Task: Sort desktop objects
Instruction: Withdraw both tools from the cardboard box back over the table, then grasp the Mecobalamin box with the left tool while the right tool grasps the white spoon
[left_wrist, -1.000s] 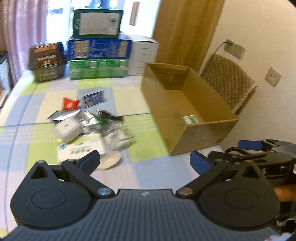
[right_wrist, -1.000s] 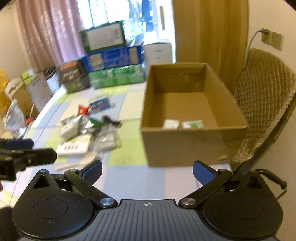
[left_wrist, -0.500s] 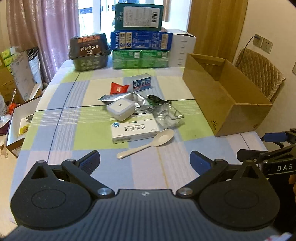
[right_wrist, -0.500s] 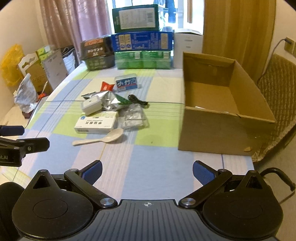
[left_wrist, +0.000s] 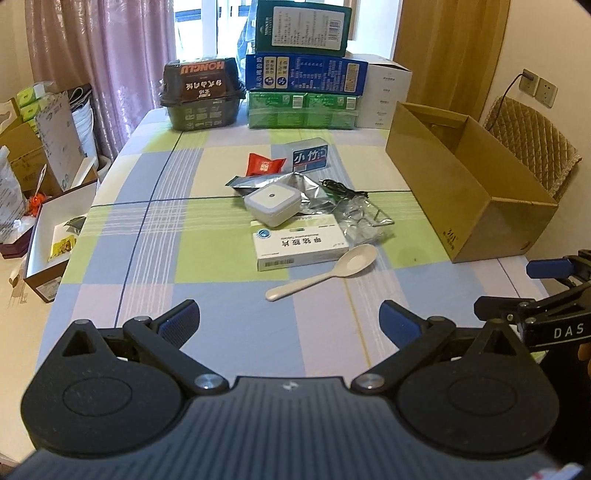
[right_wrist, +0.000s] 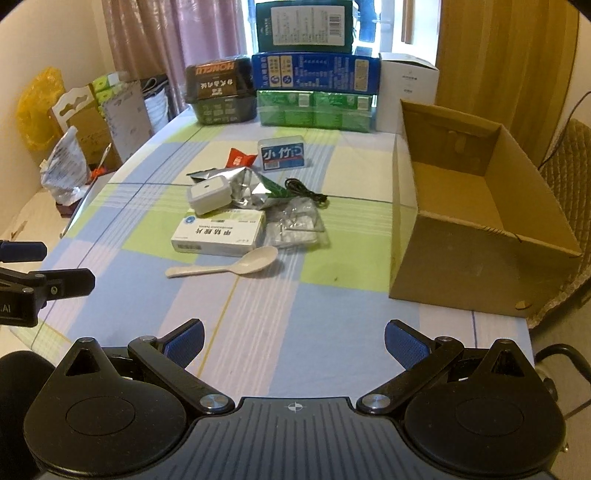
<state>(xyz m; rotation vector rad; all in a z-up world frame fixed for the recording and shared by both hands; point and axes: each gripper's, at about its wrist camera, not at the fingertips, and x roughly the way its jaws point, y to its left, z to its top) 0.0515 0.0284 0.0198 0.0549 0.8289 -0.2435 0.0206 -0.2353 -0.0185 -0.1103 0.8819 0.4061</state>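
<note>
**Hovering at the near edge, nothing picked yet**

Holding both tools short of the clutter, we have the left gripper (left_wrist: 288, 319) and the right gripper (right_wrist: 293, 339) with fingers spread wide and nothing between them. The things to sort lie mid-table, well apart from us: a white spoon (left_wrist: 325, 271) nearest, its bowl just beside the medicine box (left_wrist: 301, 245), which the small white device (left_wrist: 271, 205) leans on, with foil packets (right_wrist: 247, 186), a clear bag (right_wrist: 295, 227) and a black cable (right_wrist: 304, 192) tangled behind. The cardboard box (right_wrist: 476, 240) stands open on our right; from here we see nothing inside it.

We judge the risks this way: the spoon lies flat and thin, so our pads may skate over it; lifting the medicine box would likely tip the device off; the cable could drag the bag.

Against a second ago, our views have swung from the carton to the whole table, and the blur has gone.
</note>
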